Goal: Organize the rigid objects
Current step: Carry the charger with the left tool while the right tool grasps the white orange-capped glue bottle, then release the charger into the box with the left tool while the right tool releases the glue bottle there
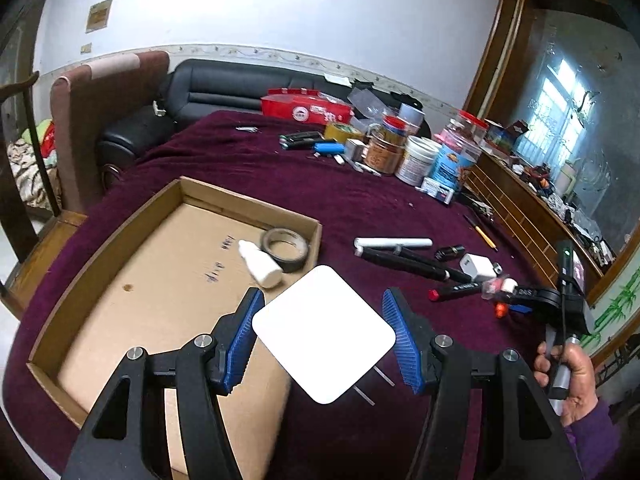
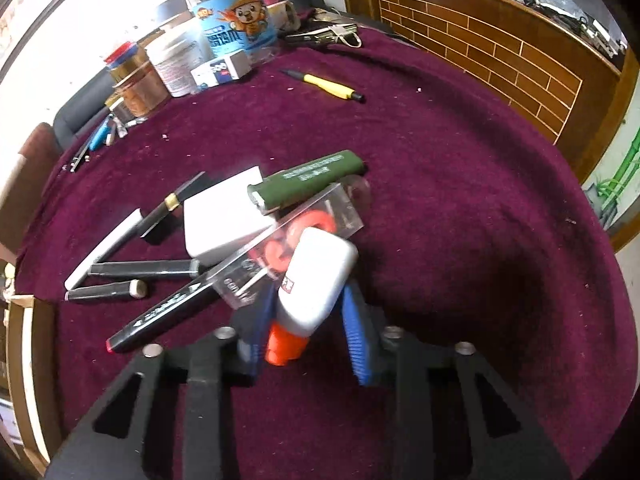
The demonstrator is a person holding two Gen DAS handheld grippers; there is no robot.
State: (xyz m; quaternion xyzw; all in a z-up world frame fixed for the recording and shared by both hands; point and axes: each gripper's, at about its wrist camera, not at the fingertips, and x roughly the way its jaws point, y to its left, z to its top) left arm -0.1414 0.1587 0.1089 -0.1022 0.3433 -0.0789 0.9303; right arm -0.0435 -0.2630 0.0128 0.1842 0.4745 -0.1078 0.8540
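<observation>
Left hand-held gripper (image 1: 323, 336) clamped on white charger (image 1: 324, 334): carry well over cardboard box (image 1: 120, 232) before release; right hand-held gripper (image 2: 308, 312) closed around glue bottle (image 2: 316, 280): lift clear of pile

Both wrist views look down, close; share maroon tablecloth (image 1: 248, 168).

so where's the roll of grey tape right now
In the left wrist view, the grey tape roll lies in the cardboard box's far right corner, beside a white bottle.

R gripper (image 2: 308, 312) on glue bottle (image 2: 316, 280), maroon cloth (image 2: 460, 200)
</observation>
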